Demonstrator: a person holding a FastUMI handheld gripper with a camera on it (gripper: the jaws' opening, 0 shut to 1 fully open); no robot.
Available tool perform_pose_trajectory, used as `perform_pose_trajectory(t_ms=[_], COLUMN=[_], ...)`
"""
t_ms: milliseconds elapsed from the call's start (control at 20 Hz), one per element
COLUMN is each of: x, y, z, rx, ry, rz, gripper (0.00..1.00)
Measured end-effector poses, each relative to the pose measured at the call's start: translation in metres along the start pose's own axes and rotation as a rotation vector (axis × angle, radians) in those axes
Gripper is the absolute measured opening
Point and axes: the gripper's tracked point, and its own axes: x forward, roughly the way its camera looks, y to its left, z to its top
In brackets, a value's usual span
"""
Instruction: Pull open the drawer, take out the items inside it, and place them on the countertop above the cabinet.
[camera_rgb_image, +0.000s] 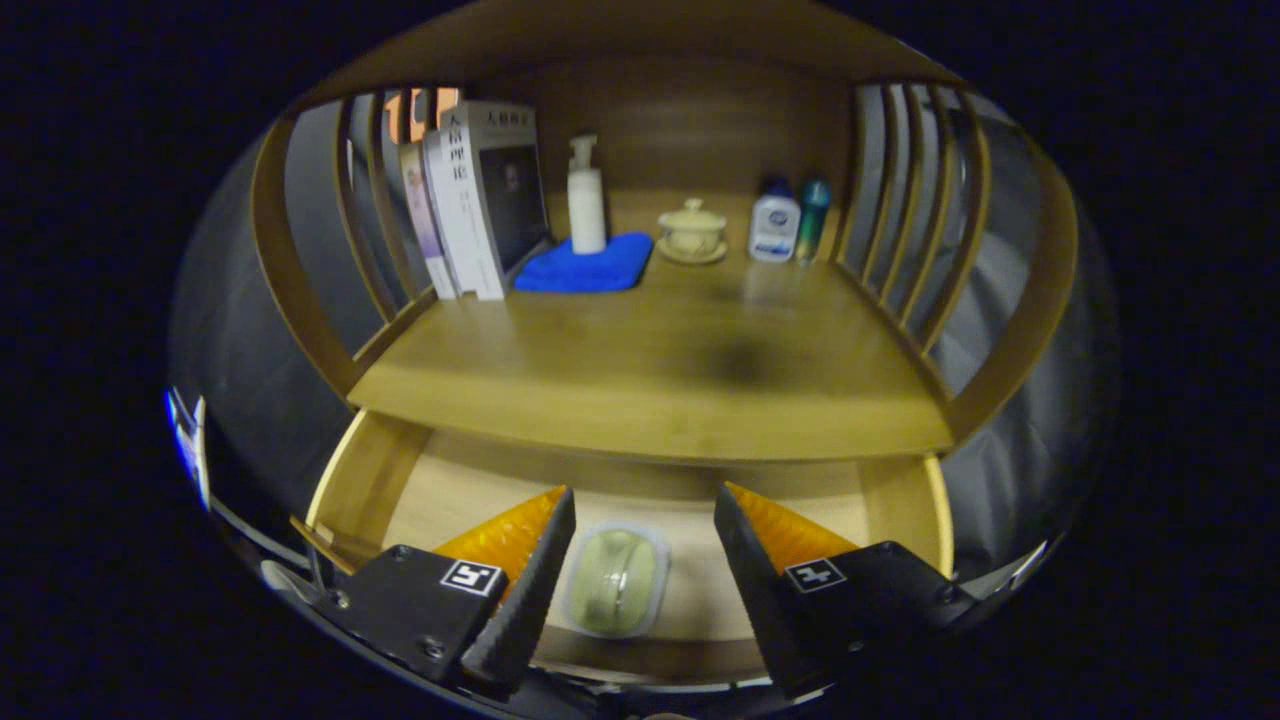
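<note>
gripper (640, 525) jaws released over the boxed computer mouse (613, 581) in the drawer (360, 480), six o'clock of the countertop (650, 370); probably light, slick plastic, so pinch its long sides.

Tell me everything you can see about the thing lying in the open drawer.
The computer mouse is pale greenish, with a scroll wheel down its middle, and sits sealed in a clear plastic pack with rounded corners. It lies flat on the light wooden floor of the pulled-out drawer, below the countertop. It sits between the open fingers of the gripper, nearer one of them; neither finger clearly touches it.
</note>
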Motion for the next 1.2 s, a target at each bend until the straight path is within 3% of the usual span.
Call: perform_pose_trajectory(t_ms=[200, 450, 600, 950, 1200], x=[0.029, 0.047, 0.05, 0.053, 0.035], y=[0.013, 0.007, 0.011, 0.006, -0.003], z=[-0.035, -0.059, -0.075, -0.076, -0.06], rx=[0.061, 0.081, 0.094, 0.061, 0.081], ry=[0.204, 0.33, 0.403, 0.386, 0.35], rz=[0.027, -0.033, -0.029, -0.017, -0.032], gripper=[0.82, 0.52, 0.44, 0.2, 0.19])
